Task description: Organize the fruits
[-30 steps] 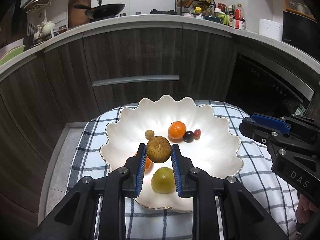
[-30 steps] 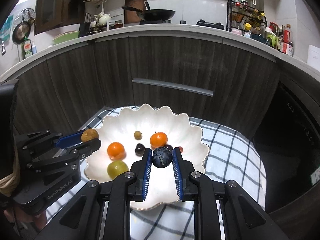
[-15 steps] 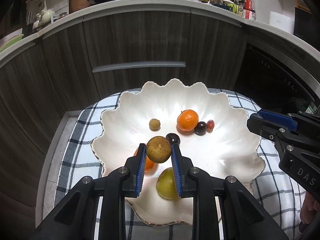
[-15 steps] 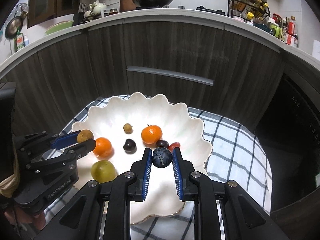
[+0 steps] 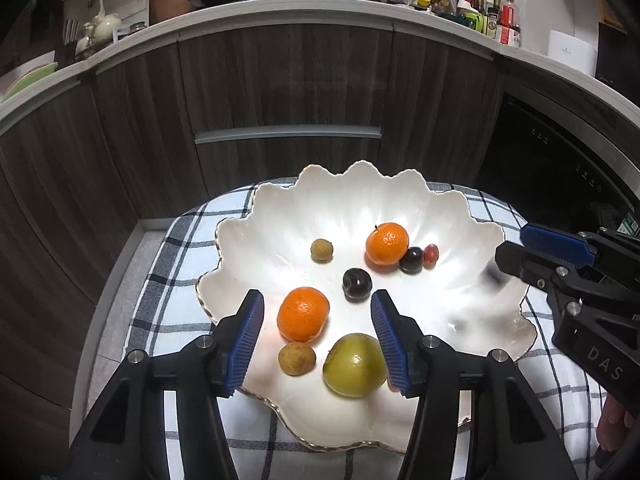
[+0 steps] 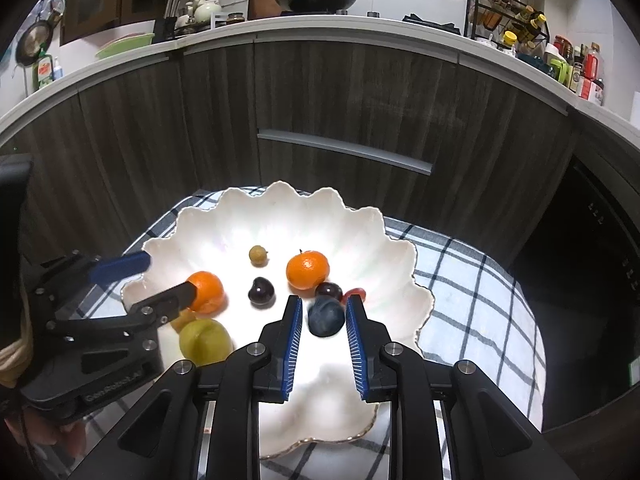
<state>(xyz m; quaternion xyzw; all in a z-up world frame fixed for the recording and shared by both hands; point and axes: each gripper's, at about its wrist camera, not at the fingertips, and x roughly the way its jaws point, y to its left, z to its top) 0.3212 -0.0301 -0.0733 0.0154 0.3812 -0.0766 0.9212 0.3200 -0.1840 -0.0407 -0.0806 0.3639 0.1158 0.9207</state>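
A white scalloped plate (image 5: 448, 216) (image 6: 392, 252) holds several fruits. My left gripper (image 5: 316, 308) is open above its near side; the brown round fruit (image 5: 297, 358) lies on the plate between its fingers, beside an orange (image 5: 303, 313) and a green fruit (image 5: 354, 365). My right gripper (image 6: 323, 312) is open; the dark blue plum (image 6: 326, 316) sits blurred between its fingers, free of both pads. Farther back lie another orange (image 5: 387, 243) (image 6: 307, 269), dark cherries (image 5: 357, 283) (image 6: 261, 292) and a small tan fruit (image 5: 321, 249).
The plate rests on a blue-and-white checked cloth (image 5: 176, 248) (image 6: 472, 280) over a small table. Dark wood cabinets (image 5: 288, 80) stand close behind, with a cluttered counter above. A dark appliance (image 6: 592, 264) is at the right.
Both grippers have opened. The brown fruit has dropped from the left gripper onto the plate. The dark plum has left the right gripper's pads and is falling or settling.
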